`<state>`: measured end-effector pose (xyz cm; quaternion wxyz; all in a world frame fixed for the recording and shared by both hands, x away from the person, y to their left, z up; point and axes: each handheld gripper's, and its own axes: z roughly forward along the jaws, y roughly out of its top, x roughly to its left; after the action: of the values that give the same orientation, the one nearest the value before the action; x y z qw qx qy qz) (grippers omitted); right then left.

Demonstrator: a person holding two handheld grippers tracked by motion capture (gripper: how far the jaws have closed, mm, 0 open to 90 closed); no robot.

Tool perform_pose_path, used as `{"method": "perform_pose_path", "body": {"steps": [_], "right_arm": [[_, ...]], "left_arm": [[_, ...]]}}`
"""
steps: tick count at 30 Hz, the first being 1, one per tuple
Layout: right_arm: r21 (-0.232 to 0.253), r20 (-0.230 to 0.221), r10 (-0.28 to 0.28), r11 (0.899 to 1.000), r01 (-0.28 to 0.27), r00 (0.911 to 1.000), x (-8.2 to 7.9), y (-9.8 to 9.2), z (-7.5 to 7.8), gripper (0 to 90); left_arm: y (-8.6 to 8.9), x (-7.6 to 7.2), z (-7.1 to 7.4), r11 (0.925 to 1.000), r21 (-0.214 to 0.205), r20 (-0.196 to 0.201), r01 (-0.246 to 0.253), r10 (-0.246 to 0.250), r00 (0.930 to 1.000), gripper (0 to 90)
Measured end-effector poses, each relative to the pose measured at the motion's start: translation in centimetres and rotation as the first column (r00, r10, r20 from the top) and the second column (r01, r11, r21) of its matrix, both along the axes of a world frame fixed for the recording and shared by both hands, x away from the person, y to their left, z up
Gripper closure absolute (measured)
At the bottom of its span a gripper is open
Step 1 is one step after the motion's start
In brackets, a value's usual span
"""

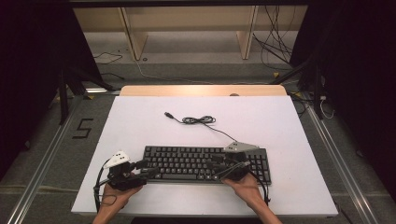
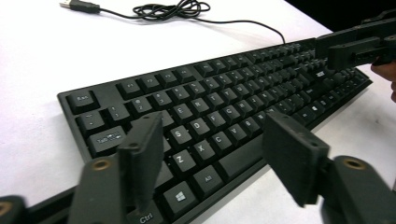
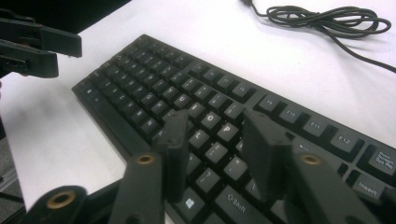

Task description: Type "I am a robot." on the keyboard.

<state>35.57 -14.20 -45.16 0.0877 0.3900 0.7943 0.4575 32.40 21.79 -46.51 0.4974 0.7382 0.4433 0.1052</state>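
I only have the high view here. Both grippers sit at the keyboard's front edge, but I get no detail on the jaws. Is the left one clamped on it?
Observer: No. In the left gripper view the left gripper has its jaws apart above the Z, X and Alt keys of the keyboard, and neither pad presses the case.
Operator: And the right one?
Observer: Same. The right gripper hangs over the keys near P and Shift, jaws apart, gripping nothing.
Operator: Is the cable plugged in anywhere?
Observer: No. The cable lies coiled on the white table, and its USB plug lies free.
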Motion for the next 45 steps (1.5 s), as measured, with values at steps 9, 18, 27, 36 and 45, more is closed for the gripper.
{"method": "perform_pose_path", "body": {"steps": [9,18,27,36,45], "right_arm": [[-0.005,-0.006,0.017,1.000,-0.017,0.9998,0.7,1.1,-0.1,77.7],[-0.029,-0.015,0.026,0.999,-0.027,0.9995,1.4,2.8,-0.4,88.5],[-0.044,-0.027,0.030,0.999,-0.031,0.9992,2.0,4.1,-0.8,90.0],[-0.070,-0.049,0.019,0.997,-0.022,0.9986,2.7,5.2,-1.5,90.0],[-0.091,-0.057,0.017,0.996,-0.022,0.9982,3.1,5.9,-1.8,90.0]], "left_arm": [[0.2,0.2,-0.2,0.9995,0.027,-0.021,-0.019,0.019,0.9996,57.2],[0.5,0.6,-0.6,0.9967,0.074,-0.048,-0.035,0.038,0.9981,80.2],[0.7,0.9,-0.9,0.9929,0.107,-0.066,-0.051,0.059,0.9961,88.9],[0.7,1.2,-1.2,0.9904,0.129,-0.091,-0.050,0.062,0.9939,88.9],[0.8,1.3,-1.3,0.9886,0.142,-0.102,-0.051,0.066,0.9926,89.0]]}}
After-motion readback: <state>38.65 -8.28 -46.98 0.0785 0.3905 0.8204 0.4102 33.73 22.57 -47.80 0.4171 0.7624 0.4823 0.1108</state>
